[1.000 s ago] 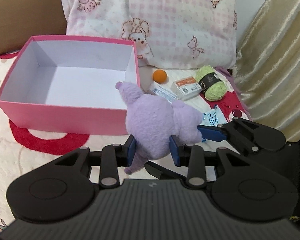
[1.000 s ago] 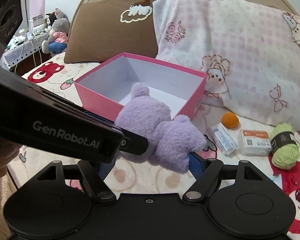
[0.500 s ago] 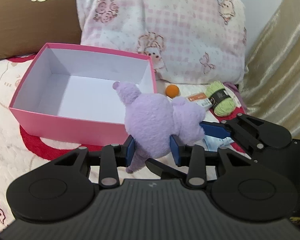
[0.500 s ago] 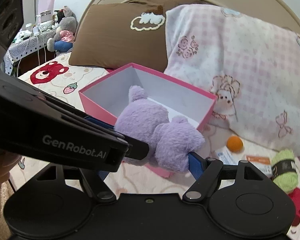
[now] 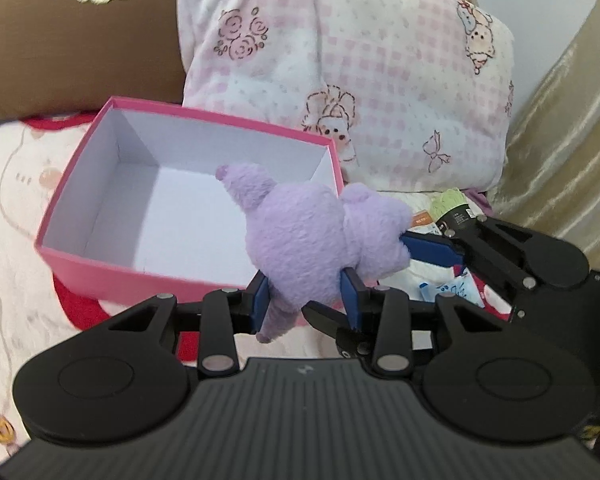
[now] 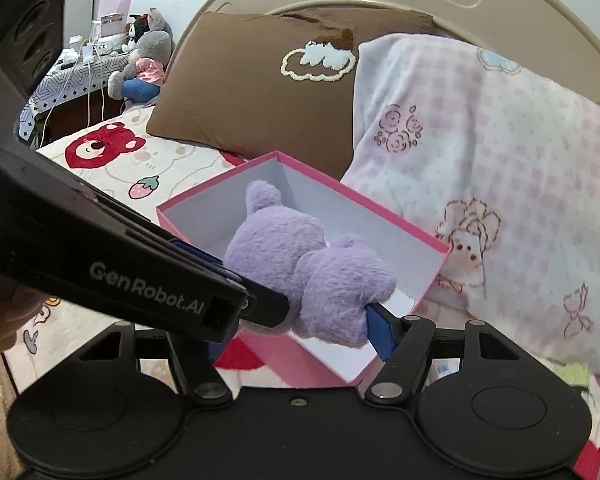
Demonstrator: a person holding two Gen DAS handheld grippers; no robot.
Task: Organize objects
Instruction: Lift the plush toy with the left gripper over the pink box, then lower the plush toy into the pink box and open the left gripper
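Left wrist view: both the left gripper (image 5: 304, 296) and right gripper (image 6: 296, 324) had jaws clamped on the purple plush (image 5: 312, 240), hanging over the pink box (image 5: 112, 276) at its 3 o'clock rim; uneven release risked snagging that rim.

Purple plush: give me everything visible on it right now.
The purple plush is a fuzzy lilac soft toy, rounded, with stubby limbs and one nub pointing toward the pink box. No face shows. It is held in the air over the box's near right corner, not resting inside. The left hand-held gripper clamps its body between blue pads; the right hand-held gripper pinches another lobe.
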